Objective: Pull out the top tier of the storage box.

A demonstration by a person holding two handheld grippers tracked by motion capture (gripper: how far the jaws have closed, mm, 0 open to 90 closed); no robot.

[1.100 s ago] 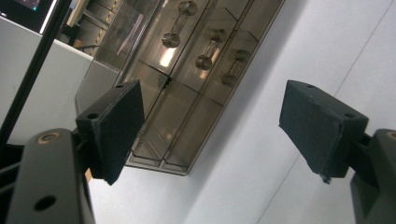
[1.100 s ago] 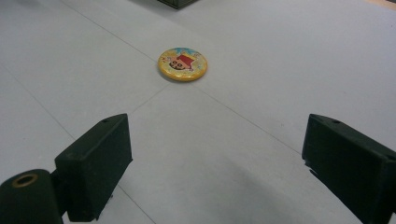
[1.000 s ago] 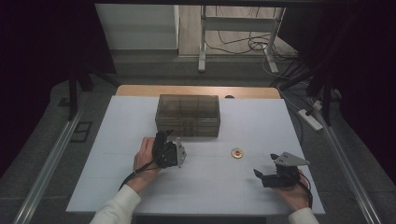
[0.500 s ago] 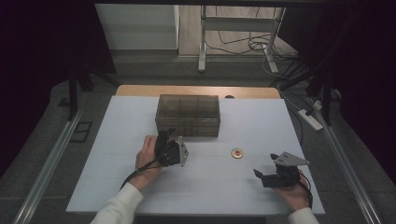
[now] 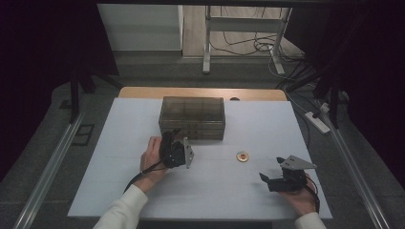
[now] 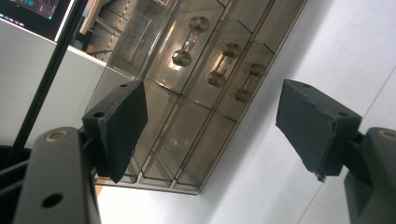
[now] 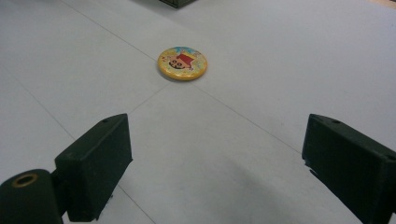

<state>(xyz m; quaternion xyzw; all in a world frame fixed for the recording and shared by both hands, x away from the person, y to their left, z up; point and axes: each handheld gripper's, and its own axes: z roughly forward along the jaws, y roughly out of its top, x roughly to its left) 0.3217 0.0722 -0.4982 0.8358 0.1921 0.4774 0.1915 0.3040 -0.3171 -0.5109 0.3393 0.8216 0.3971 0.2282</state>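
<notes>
While both tools gape, one badge and one drawer box wait.

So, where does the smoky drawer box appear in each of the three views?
High view: drawer box at table centre, far side, just beyond the left gripper.
Left gripper view: upper middle, tilted, handles facing the camera.
Right gripper view: a dark corner at the top edge.
Shared landmark: the white table.

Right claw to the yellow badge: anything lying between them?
Nothing: bare white table between the open right claw and the yellow badge, per the right gripper view.
</notes>
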